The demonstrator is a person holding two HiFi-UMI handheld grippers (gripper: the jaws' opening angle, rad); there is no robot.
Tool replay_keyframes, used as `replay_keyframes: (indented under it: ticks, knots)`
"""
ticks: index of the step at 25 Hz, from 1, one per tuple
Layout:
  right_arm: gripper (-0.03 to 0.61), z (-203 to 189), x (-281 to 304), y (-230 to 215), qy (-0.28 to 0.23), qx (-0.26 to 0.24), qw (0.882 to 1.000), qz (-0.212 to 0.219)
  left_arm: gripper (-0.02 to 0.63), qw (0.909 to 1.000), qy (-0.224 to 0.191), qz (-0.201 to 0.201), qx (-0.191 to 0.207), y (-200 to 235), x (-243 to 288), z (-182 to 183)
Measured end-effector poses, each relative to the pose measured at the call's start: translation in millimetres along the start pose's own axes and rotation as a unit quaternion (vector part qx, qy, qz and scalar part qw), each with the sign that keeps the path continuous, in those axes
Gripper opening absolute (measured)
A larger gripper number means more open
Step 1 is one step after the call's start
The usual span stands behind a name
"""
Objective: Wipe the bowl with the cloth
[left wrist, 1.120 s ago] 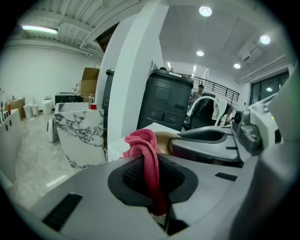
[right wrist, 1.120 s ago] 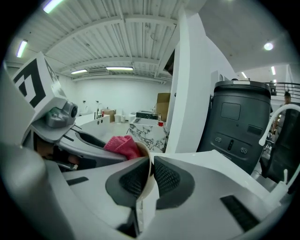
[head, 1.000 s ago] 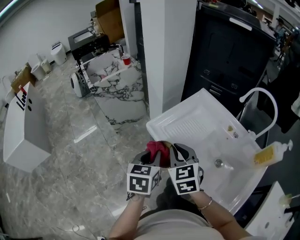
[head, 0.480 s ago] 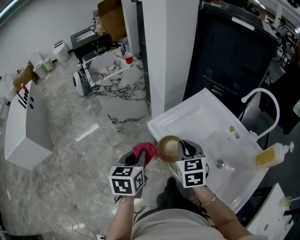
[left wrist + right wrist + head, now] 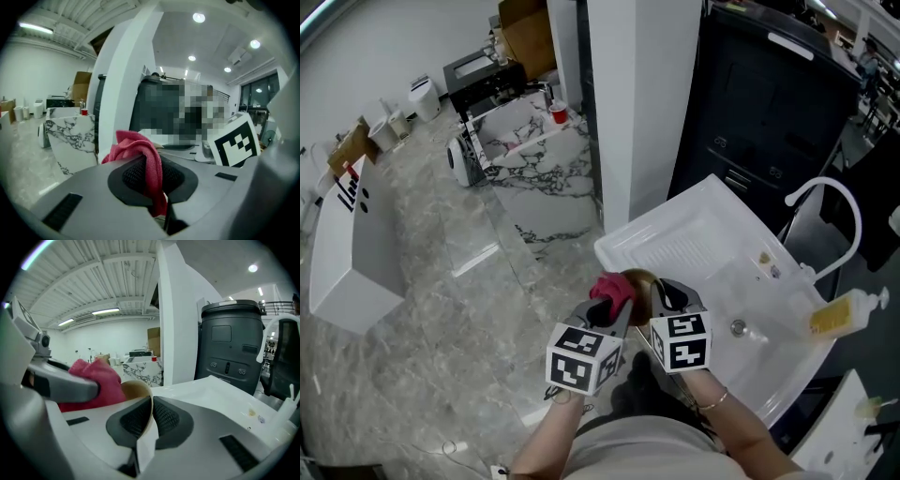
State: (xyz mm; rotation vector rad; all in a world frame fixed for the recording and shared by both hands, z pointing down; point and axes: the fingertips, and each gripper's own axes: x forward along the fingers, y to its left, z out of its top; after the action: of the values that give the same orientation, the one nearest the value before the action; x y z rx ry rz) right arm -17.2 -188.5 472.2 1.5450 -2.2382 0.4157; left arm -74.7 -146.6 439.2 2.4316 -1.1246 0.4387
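A tan bowl (image 5: pixel 638 282) hangs in the air over the near-left corner of the white sink unit (image 5: pixel 694 246), its rim pinched in my right gripper (image 5: pixel 654 298), which is shut on it. In the right gripper view the bowl (image 5: pixel 137 390) stands on edge between the pads. My left gripper (image 5: pixel 617 309) is shut on a red cloth (image 5: pixel 612 290), which presses against the bowl's left side. The cloth (image 5: pixel 138 149) is bunched over the pads in the left gripper view; the right gripper view shows the cloth (image 5: pixel 91 379) lying against the bowl's inside.
A white faucet (image 5: pixel 825 208) arches over the sink basin, whose drain (image 5: pixel 737 326) lies close to my right hand. A yellow soap bottle (image 5: pixel 839 309) sits at the sink's right edge. A dark bin (image 5: pixel 759 103) and a white pillar (image 5: pixel 637 94) stand behind. The marble floor (image 5: pixel 459 281) lies to the left.
My left gripper has moved right and up with the cloth, from apart from the bowl to pressing against it. The right gripper holds the bowl in about the same place.
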Motion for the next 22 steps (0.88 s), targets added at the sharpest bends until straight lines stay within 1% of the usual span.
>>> replay_keyframes:
  ticks: [2,5,7,10,12,15,18,22]
  knots:
    - [0.021,3,-1,-1,-0.004,0.005,1.0,0.005,0.044,0.9995,0.026,-0.018,0.003,-11,16,-9]
    - [0.025,5,-3,-4,-0.008,0.01,1.0,0.007,0.044,0.997,0.057,-0.052,-0.004,-25,33,-22]
    - [0.026,5,-3,-8,-0.007,0.013,1.0,0.006,0.043,0.9949,0.069,-0.073,-0.014,-31,39,-28]
    - [0.028,2,-1,-13,-0.004,0.023,1.0,0.006,0.043,0.9903,0.082,-0.105,-0.04,-35,44,-34]
    - [0.029,2,1,-15,-0.003,0.027,1.0,0.006,0.043,0.9867,0.097,-0.122,-0.047,-39,45,-39]
    - [0.031,1,5,-18,0.001,0.032,0.999,0.008,0.043,0.9839,0.115,-0.131,-0.038,-42,45,-46]
    - [0.029,-2,7,-21,0.005,0.039,0.999,0.007,0.043,0.9826,0.124,-0.134,-0.036,-39,40,-49]
    - [0.029,-5,11,-27,0.01,0.057,0.998,0.004,0.043,0.9838,0.127,-0.122,-0.035,-28,33,-54]
